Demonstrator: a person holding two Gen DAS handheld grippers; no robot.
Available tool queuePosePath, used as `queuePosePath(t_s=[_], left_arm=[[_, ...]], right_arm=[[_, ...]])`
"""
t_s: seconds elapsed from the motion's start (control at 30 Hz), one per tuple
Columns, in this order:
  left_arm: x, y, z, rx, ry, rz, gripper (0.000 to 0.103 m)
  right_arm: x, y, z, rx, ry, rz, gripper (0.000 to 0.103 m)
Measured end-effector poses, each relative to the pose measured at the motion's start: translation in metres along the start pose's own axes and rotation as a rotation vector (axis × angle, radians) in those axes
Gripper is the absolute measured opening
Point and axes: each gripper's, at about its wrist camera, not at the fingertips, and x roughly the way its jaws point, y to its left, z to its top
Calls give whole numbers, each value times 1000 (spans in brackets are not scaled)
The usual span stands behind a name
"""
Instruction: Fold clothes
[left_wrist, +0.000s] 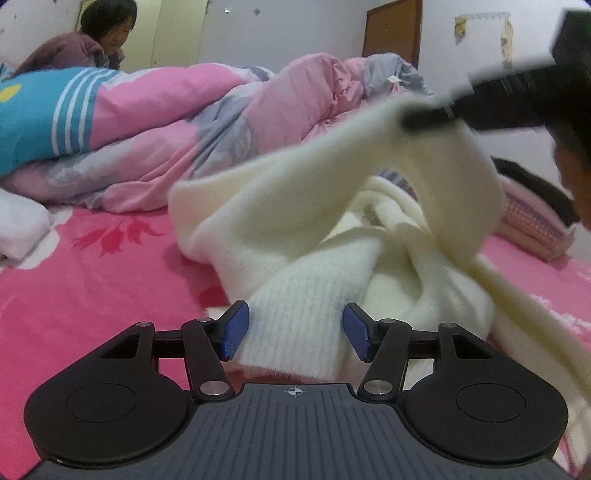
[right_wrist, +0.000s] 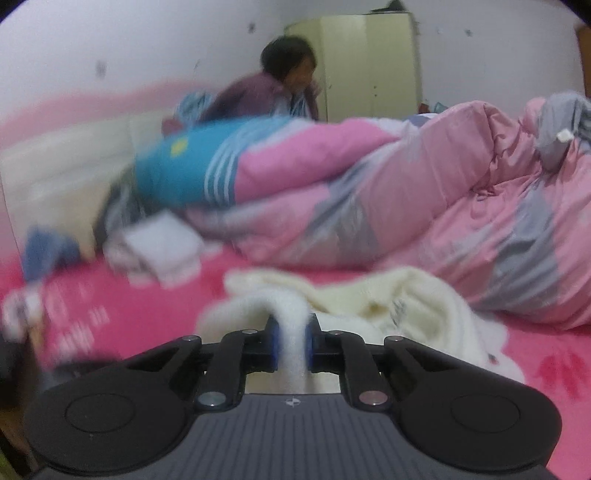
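Right now I see a cream knitted sweater (left_wrist: 332, 221) lying crumpled on a bed covered by a bright pink flowered sheet (left_wrist: 92, 288). My left claw (left_wrist: 295, 330) sits low over the sheet with its blue pads (left_wrist: 234, 328) standing apart, and a ribbed cuff or hem of the sweater lies between them. The left pad seems to touch the knit; the right pad stands just clear of it, so nothing is pinched. Further along that view, one part of the sweater is lifted off the bed, held up by my right claw, which shows as a dark blurred shape at the upper right.

From the right wrist view, my right claw (right_wrist: 291, 343) is clamped together on a narrow fold of the same sweater (right_wrist: 369, 306), the fabric squeezed between its pads and rising over them. The rest of the garment spreads out on the sheet just beyond the fingertips.

Behind the sweater lies a heaped pink and grey duvet (left_wrist: 221, 122). A person (left_wrist: 99, 40) leans at the far side of the bed, near a pale wardrobe (right_wrist: 369, 62).
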Motion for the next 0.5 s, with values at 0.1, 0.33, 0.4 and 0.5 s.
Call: queuePosePath(t_s=[0.1, 0.33, 0.4, 0.5], left_arm=[[1, 10, -5, -67, 12, -44, 58], [6, 30, -12, -215, 44, -111, 59], [6, 28, -13, -213, 42, -112, 59], [6, 28, -14, -207, 42, -112, 59]], right_arm=[[17, -2, 33, 91, -32, 74, 13], [126, 53, 95, 12, 10, 195, 13], [164, 77, 101, -61, 31, 211, 13], [221, 116, 97, -183, 75, 230, 13]])
